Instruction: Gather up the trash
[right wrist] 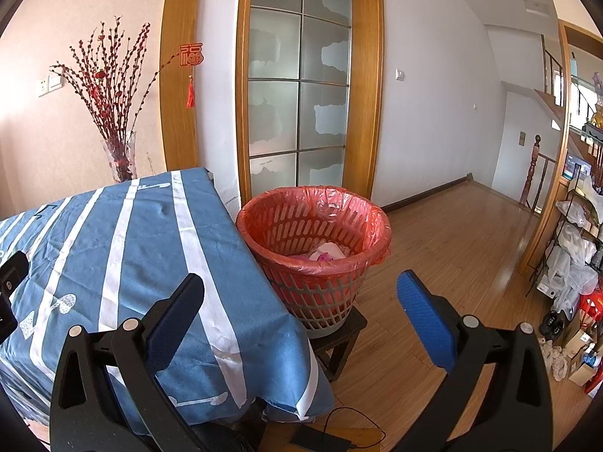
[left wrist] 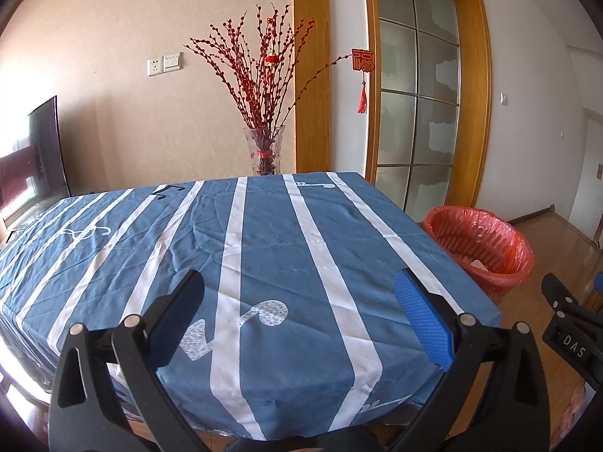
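Observation:
A red-lined basket bin [right wrist: 314,248] stands on a small dark stool [right wrist: 341,335] at the table's right side, with pale and pink scraps [right wrist: 328,253] lying in its bottom. The same bin [left wrist: 480,248] shows at the right of the left wrist view. My left gripper [left wrist: 299,290] hovers open over the blue striped tablecloth [left wrist: 264,248], nothing between its blue pads. My right gripper [right wrist: 301,290] is open too, held above the table's near right corner and facing the bin. No loose trash shows on the cloth.
A glass vase of red branches [left wrist: 265,150] stands behind the table's far edge. A dark screen [left wrist: 47,147] sits at the far left. A glass-paned door [right wrist: 297,86] is behind the bin. Wood floor [right wrist: 452,248] spreads right toward cluttered shelves [right wrist: 576,256]. A black device with a cable [right wrist: 320,439] lies below.

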### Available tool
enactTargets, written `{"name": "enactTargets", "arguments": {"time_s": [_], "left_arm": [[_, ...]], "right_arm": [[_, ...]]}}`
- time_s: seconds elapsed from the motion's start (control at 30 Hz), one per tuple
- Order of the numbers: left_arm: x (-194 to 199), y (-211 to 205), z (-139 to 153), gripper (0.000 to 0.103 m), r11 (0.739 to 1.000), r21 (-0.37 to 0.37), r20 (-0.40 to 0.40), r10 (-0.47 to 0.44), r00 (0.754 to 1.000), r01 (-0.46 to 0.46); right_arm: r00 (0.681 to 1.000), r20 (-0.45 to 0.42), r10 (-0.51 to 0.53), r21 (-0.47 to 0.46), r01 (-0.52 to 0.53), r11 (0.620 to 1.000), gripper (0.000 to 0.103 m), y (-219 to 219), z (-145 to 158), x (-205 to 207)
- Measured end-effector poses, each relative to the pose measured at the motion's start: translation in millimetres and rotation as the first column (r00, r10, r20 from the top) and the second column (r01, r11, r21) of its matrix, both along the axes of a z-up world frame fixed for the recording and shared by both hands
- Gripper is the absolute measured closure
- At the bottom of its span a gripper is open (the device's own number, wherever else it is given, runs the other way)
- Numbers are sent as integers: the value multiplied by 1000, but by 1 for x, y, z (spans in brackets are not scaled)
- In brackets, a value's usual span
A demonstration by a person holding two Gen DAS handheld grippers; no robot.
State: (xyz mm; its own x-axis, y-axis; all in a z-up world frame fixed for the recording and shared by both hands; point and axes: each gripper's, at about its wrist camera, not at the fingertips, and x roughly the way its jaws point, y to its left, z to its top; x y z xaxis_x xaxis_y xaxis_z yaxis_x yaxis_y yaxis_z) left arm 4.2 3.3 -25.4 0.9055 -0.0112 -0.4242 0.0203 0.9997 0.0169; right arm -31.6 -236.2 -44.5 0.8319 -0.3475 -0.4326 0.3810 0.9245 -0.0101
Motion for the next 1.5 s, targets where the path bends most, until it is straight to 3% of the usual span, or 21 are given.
{"name": "enactTargets", "arguments": {"time_s": [1.5], "left_arm": [[1,4,-8,4,1000,4,-10,-8,1000,8]], "right_arm": [[1000,-8,-3,9,3,1000,2,-3,-8,-2]]}}
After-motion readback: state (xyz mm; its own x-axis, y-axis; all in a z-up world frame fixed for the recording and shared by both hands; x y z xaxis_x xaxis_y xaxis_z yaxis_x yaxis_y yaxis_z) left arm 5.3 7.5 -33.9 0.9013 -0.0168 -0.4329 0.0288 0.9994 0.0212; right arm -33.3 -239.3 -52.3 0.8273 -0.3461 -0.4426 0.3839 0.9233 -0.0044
